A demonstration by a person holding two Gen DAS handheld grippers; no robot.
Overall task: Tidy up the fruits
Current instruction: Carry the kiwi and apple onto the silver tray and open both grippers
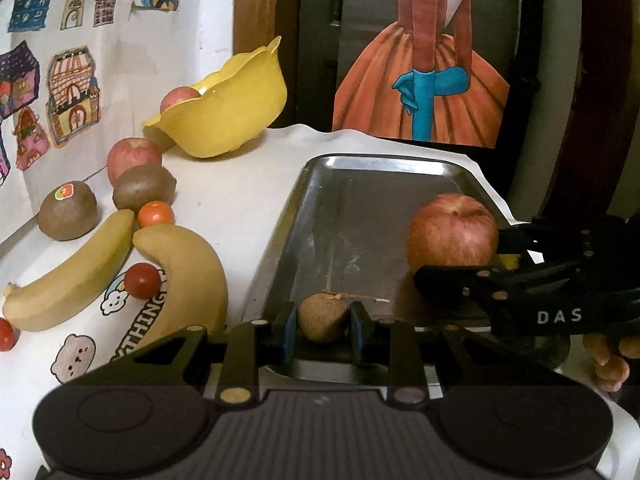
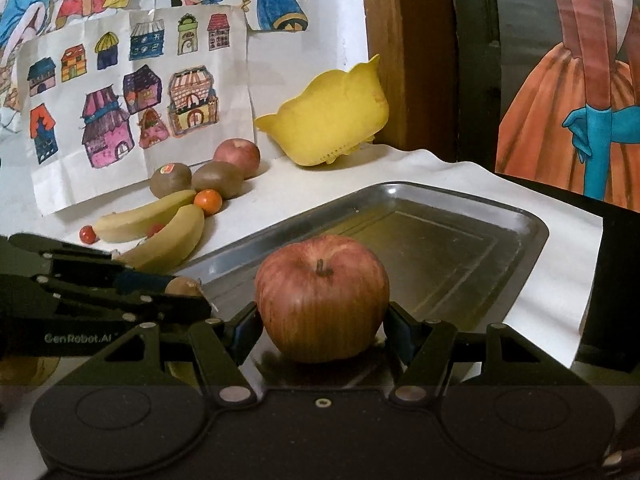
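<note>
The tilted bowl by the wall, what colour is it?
Yellow, plain with no pattern; the bowl shows best in the right wrist view.

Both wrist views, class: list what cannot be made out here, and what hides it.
- Yellow bowl: its contents; left view shows only an apple top behind the rim, right view shows nothing inside.
- Small brown fruit: kind unclear; in the right view the left gripper covers it.
- Orange objects: cut off behind the right gripper in the left view.

Red-streaked apple point(image 2: 322, 298), yellow bowl point(image 1: 224, 108), silver tray point(image 2: 460, 232), brown kiwis point(image 1: 68, 210), yellow bananas point(image 1: 188, 276)
</note>
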